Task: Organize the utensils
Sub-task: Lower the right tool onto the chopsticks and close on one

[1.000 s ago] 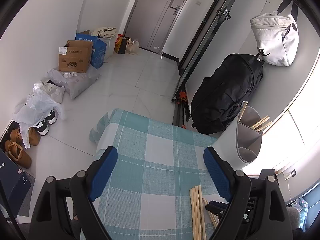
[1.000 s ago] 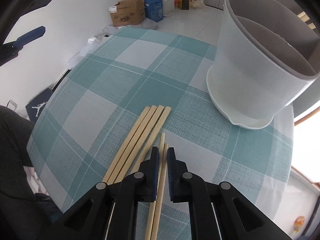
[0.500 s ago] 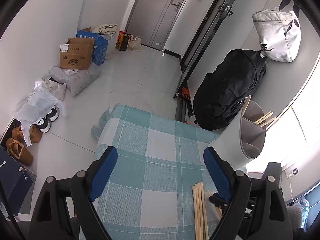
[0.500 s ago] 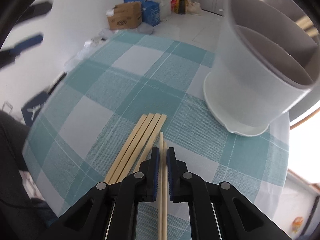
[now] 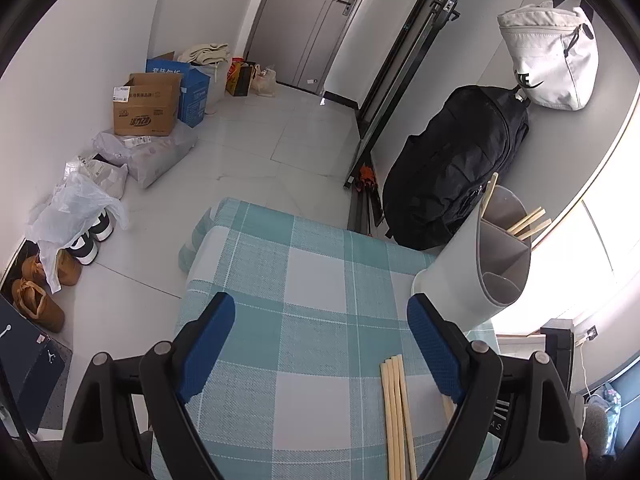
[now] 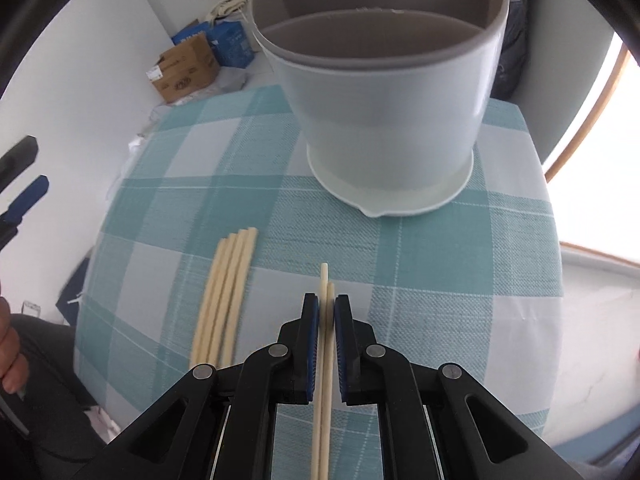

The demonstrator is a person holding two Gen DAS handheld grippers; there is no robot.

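The right gripper (image 6: 327,316) is pinching two chopsticks (image 6: 325,344) at lower centre — now lifted clear of the four (image 6: 226,292) lying lower left, and swung to face the holder (image 6: 384,92) filling the top. The left gripper (image 5: 320,344) is staying spread wide over the cloth (image 5: 304,280).

White walls, pale tiled floor (image 5: 256,152), grey door (image 5: 316,20), cardboard box (image 5: 146,106) beside blue box (image 5: 192,84), black backpack (image 5: 456,168), white bag (image 5: 552,68) hanging, teal checked tablecloth (image 5: 304,320), bright window (image 5: 600,248)
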